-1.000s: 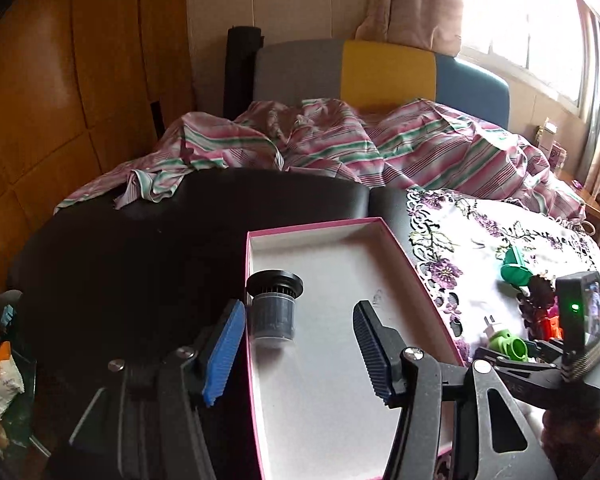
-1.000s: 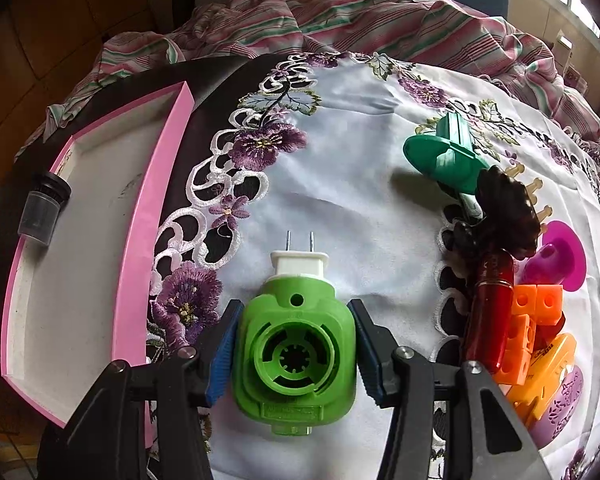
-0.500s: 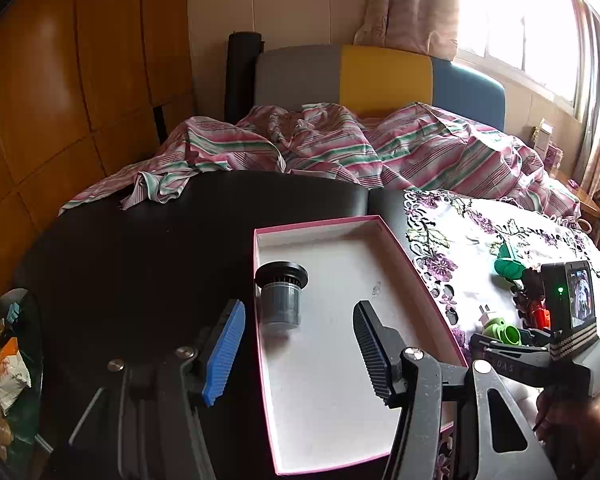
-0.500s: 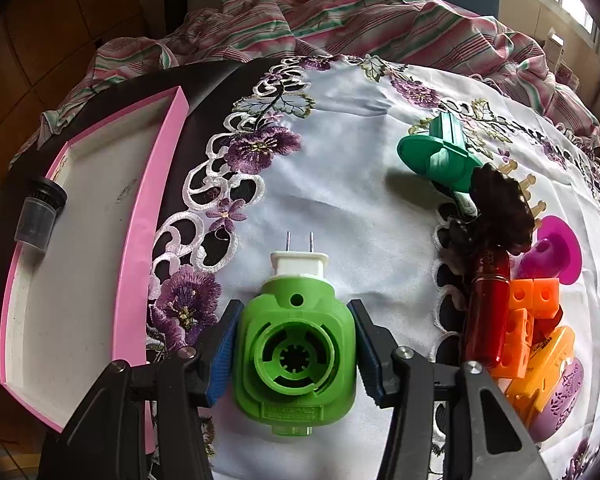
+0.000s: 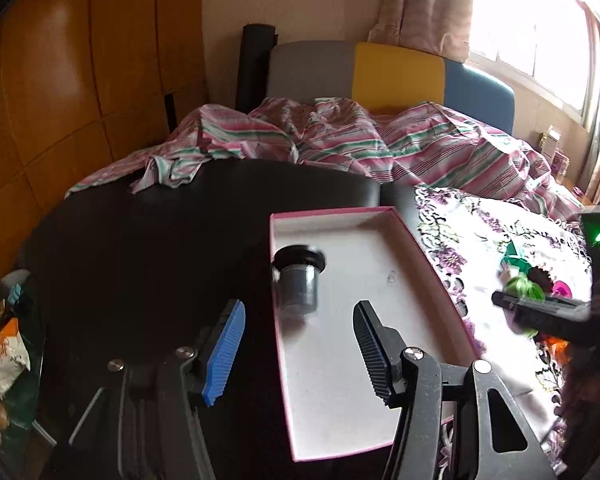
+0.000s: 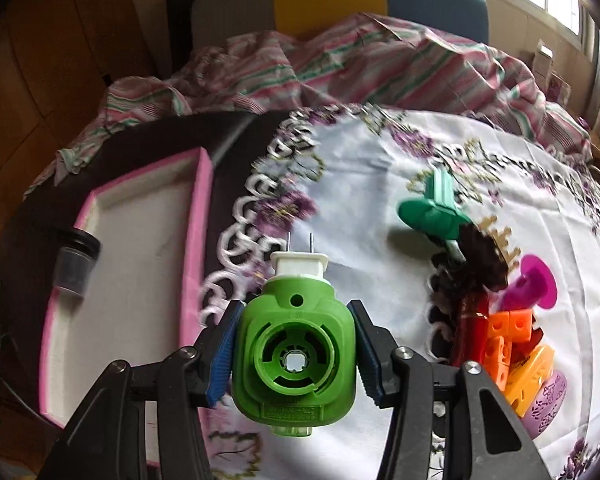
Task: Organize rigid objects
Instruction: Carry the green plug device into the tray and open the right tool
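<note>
Right wrist: right tongs (image 6: pixel 294 350) pinch green plug-in (image 6: pixel 296 356), embossing unreadable; left tongs (image 5: pixel 296 344) spread.

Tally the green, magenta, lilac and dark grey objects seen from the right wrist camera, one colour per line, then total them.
Green: 2, the plug-in unit in the right gripper and the teal piece
Magenta: 1, the spool
Lilac: 1, the oval piece
Dark grey: 1, the cup in the pink box
Total: 5

Motion blur smears the right tongs (image 5: pixel 516 304) and their green plug (image 5: pixel 522 286) in the left wrist view, while the purple disc (image 6: pixel 548 404) lies partly hidden under orange blocks (image 6: pixel 512 340).
</note>
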Available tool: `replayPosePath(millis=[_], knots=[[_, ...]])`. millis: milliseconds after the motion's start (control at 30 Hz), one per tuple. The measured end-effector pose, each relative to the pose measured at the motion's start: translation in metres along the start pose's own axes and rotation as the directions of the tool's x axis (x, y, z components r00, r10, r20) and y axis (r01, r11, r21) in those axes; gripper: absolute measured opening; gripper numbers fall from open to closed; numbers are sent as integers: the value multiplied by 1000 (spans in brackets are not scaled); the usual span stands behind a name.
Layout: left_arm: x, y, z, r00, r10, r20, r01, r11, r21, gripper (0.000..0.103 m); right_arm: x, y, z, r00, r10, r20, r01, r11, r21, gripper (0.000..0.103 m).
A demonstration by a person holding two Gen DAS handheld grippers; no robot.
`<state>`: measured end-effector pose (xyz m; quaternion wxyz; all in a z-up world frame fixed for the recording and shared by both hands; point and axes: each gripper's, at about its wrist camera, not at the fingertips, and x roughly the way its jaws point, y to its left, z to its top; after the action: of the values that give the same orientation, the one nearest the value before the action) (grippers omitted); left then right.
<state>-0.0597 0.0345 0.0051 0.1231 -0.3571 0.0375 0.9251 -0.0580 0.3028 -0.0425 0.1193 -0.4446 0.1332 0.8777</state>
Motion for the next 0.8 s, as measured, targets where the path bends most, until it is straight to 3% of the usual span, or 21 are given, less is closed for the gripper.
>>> replayPosePath(millis=[167, 300, 600, 800], knots=[[3, 24, -14, 999, 32, -24, -33, 998, -44, 58, -12, 49, 12, 995, 98, 12, -96, 989, -111, 52], [5, 43, -22, 997, 67, -45, -71, 994, -82, 58, 0, 96, 10, 990, 133, -34, -138, 965, -223, 52], [6, 68, -33, 993, 102, -67, -110, 987, -118, 58, 69, 155, 9, 977, 116, -181, -160, 954, -255, 52], [5, 71, -30, 992, 106, -64, -113, 986, -124, 58, 91, 170, 2, 973, 97, -208, -154, 949, -276, 53]])
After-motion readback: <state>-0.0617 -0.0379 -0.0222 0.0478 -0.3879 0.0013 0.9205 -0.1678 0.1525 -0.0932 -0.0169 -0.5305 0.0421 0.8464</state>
